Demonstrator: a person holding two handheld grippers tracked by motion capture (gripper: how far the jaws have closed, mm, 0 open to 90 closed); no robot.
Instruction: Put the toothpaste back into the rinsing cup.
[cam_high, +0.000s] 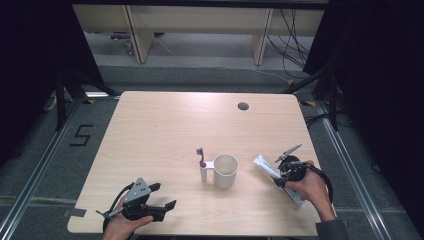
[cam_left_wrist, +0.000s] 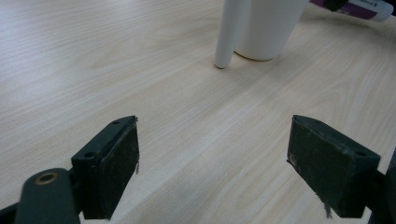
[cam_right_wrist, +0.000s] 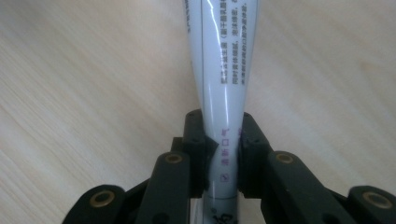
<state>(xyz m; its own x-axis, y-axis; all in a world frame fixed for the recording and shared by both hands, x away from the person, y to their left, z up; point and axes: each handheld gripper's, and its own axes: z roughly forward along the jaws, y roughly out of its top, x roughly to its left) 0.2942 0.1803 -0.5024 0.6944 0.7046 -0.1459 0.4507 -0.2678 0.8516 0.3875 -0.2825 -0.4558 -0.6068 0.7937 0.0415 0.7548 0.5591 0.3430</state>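
A white toothpaste tube (cam_high: 264, 166) (cam_right_wrist: 222, 70) with printed text lies at the right of the table. My right gripper (cam_high: 281, 176) (cam_right_wrist: 223, 140) is shut on it, its pads pressing both sides of the tube near one end. A white cup (cam_high: 226, 170) (cam_left_wrist: 268, 28) stands mid-table. A toothbrush (cam_high: 202, 161) (cam_left_wrist: 229, 32) with a pink head stands upright against the cup's left side, its white lower end on the wood. Near the front left edge my left gripper (cam_high: 165, 195) (cam_left_wrist: 215, 158) rests open, pointing toward the cup with bare table between its jaws.
The light wooden table (cam_high: 160, 130) has a round cable hole (cam_high: 243, 106) at the back right. Grey floor surrounds it, with a floor mark (cam_high: 80, 135) at the left and desk legs and cables behind.
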